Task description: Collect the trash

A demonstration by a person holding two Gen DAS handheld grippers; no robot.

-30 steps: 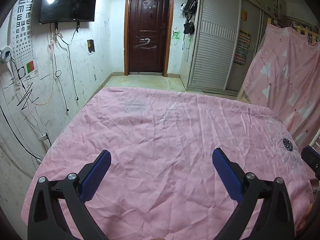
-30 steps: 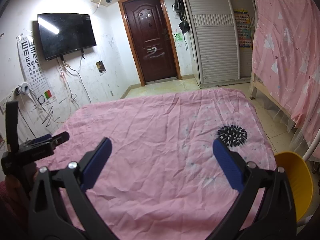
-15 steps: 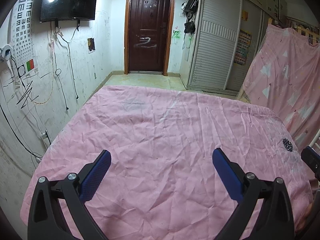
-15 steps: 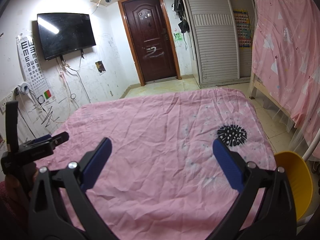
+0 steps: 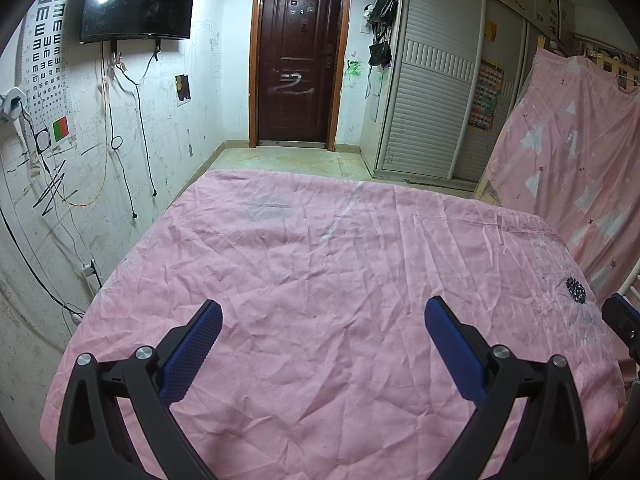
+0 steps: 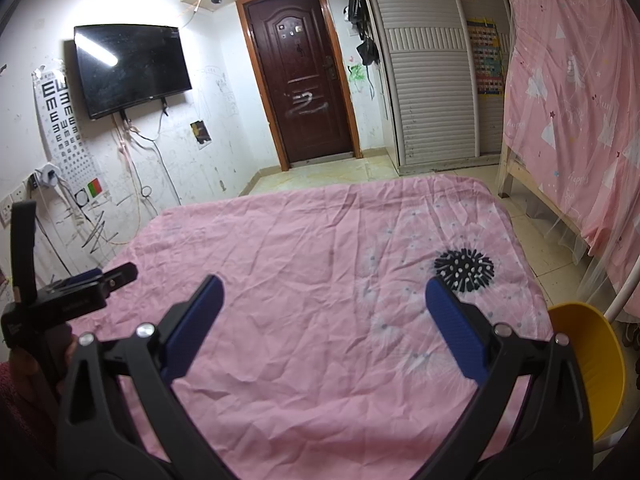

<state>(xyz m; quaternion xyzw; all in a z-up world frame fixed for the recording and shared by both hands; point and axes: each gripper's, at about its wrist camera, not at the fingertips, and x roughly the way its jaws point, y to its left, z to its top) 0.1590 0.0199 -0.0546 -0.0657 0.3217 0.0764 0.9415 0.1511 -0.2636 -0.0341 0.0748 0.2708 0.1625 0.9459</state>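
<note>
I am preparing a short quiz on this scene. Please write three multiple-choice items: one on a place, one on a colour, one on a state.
1. Where is the yellow bin?
A. beside the bed's right edge
B. under the television
C. at the door

2. What colour is the bed sheet?
A. green
B. pink
C. white

3. How are the right gripper and the left gripper?
A. both shut
B. one holds trash
C. both open, empty

Answers: 1 A, it stands off the sheet's right edge; 2 B, pink throughout; 3 C, the blue pads stand wide apart around nothing.
</note>
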